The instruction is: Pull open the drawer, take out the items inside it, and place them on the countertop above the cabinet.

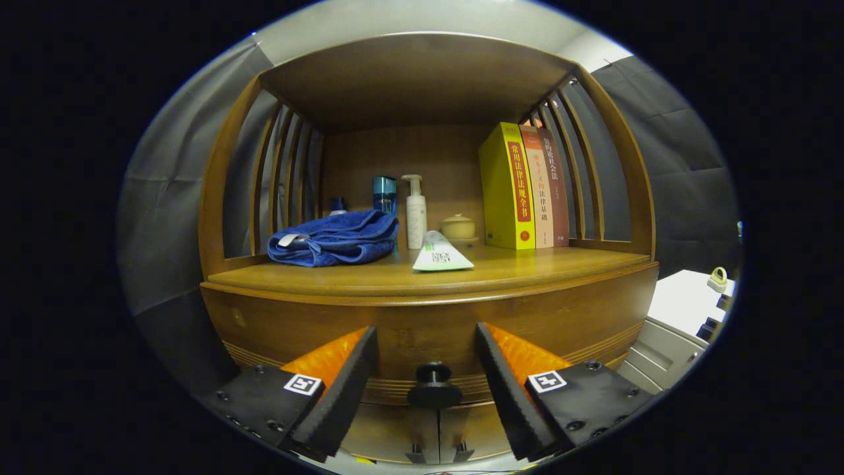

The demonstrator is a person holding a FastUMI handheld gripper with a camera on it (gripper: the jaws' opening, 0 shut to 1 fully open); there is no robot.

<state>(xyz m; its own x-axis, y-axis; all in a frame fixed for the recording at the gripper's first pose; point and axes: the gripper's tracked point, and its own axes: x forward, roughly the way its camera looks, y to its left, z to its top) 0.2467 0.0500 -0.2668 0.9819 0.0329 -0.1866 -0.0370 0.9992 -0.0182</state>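
Tongs [427,389] spread around drawer knob [434,386], maybe untouched, towel [335,239] above

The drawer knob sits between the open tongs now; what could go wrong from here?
1. The tongs stand wide apart with the dark drawer knob between them, neither touching; if they close off centre, one finger may slip off the round knob.
2. The countertop already holds a blue towel, a tube, a pump bottle and books, so items set down may knock them.
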